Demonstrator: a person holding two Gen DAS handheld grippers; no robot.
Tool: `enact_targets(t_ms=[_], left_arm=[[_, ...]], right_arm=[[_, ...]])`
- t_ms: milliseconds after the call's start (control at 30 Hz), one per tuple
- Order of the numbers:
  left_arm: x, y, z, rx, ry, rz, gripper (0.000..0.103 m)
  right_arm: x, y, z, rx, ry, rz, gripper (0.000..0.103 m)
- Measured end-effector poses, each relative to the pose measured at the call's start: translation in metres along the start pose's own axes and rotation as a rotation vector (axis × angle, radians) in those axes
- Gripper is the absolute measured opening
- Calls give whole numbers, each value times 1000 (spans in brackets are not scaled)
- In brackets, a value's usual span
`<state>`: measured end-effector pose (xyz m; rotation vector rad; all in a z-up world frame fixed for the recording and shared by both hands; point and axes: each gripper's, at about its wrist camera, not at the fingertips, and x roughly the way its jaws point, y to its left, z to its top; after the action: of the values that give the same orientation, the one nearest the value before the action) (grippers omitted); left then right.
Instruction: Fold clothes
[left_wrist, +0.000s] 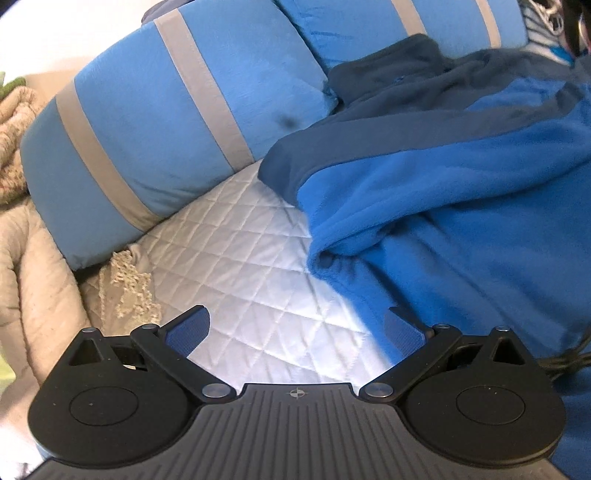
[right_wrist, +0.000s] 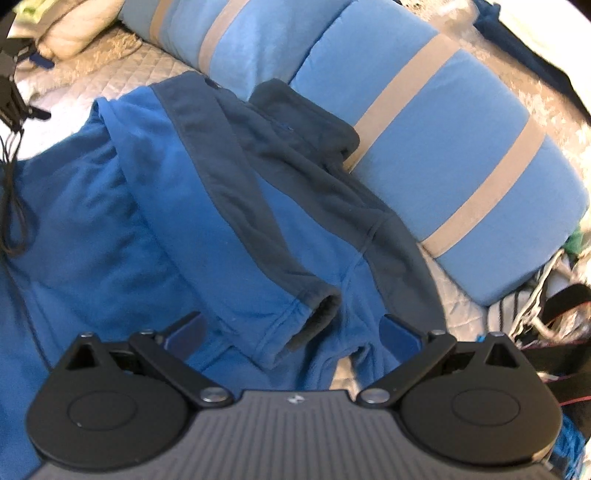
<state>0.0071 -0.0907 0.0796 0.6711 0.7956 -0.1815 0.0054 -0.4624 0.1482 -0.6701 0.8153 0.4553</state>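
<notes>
1. Left gripper (left_wrist: 295, 328) has its jaws spread wide with nothing in them, hanging over the white quilted bed cover (left_wrist: 236, 266).
2. Right gripper (right_wrist: 291, 332) is wide open too, empty, right above a sleeve cuff (right_wrist: 317, 314).
3. The bright blue fleece jacket with navy panels (right_wrist: 155, 206) lies spread on the bed, collar touching the blue pillows with grey stripes (right_wrist: 443, 147).

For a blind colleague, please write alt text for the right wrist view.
The open right gripper hovers over a blue fleece jacket with dark navy panels, its sleeve cuff lying between the fingers. Behind it, blue pillows with grey stripes rest on a white quilted bed.
</notes>
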Motion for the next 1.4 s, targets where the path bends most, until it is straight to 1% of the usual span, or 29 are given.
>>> enact_targets(t_ms=[33,100,167,300,400,467,500,533,567,600,667,733,767,800,833,867,900,933,967,1000,1033,1067,1100,1133,1167,1233,1333,1400], left_arm=[[3,-1,-2,19,-5,19,103],[10,-1,-7,47,-23,46,103],[15,3,-12,35,-55,39,103],[23,4,-16,32,-131,17,102],[31,-3,-12,69,-175,20,102],[36,-9,-10,102,-196,18,102],[39,-13,-9,126,-203,24,101],[42,-16,-8,157,-209,31,95],[46,-20,-8,187,-212,37,90],[51,-23,-7,212,-210,42,85],[58,-26,-7,243,-216,52,84],[61,-26,-7,245,-225,45,83],[63,-25,-6,240,-230,40,83],[64,-25,-5,237,-234,35,79],[65,-24,-4,235,-238,29,75],[66,-24,-3,237,-242,25,73],[67,-25,-2,243,-247,20,67],[68,-25,-1,249,-247,13,57],[69,-26,1,255,-246,5,50],[70,-27,2,261,-246,-4,36],[70,-28,3,267,-245,-13,26],[71,-30,3,278,-243,-25,22],[72,-32,3,295,-238,-29,16],[74,-34,2,321,-232,-17,11],[75,-36,-1,346,-228,3,8],[79,-35,-7,371,-211,15,8],[87,-35,-19,416,-184,14,9],[89,-41,-23,440,-178,34,9]], right_arm=[[2,2,0,-18,-4,-11,103],[6,8,-3,-67,-33,-6,103],[8,13,-6,-113,-61,-2,103],[22,17,-14,-192,-102,-27,102],[34,20,-19,-250,-123,-35,99],[43,23,-23,-295,-130,-42,91],[48,26,-25,-319,-131,-49,88],[52,28,-26,-344,-132,-55,84],[56,30,-28,-360,-132,-43,80],[60,31,-29,-376,-133,-30,79],[66,36,-31,-408,-134,-7,76],[72,43,-33,-462,-123,-1,72],[73,47,-33,-492,-114,8,71],[74,51,-34,-522,-105,18,71],[76,55,-35,-552,-97,27,69],[77,60,-36,-582,-85,30,67],[78,64,-36,-612,-72,32,66],[79,67,-36,-641,-56,38,64],[80,69,-35,-664,-38,47,61],[81,70,-34,-682,-26,54,60],[83,72,-33,-708,-5,61,58],[85,73,-34,-727,18,63,51],[88,74,-34,-745,41,65,47],[91,75,-35,-763,64,66,23],[92,75,-35,-757,82,74,20],[95,73,-34,-731,114,95,15],[93,67,-31,-653,149,151,14],[90,64,-29,-609,158,183,13]])
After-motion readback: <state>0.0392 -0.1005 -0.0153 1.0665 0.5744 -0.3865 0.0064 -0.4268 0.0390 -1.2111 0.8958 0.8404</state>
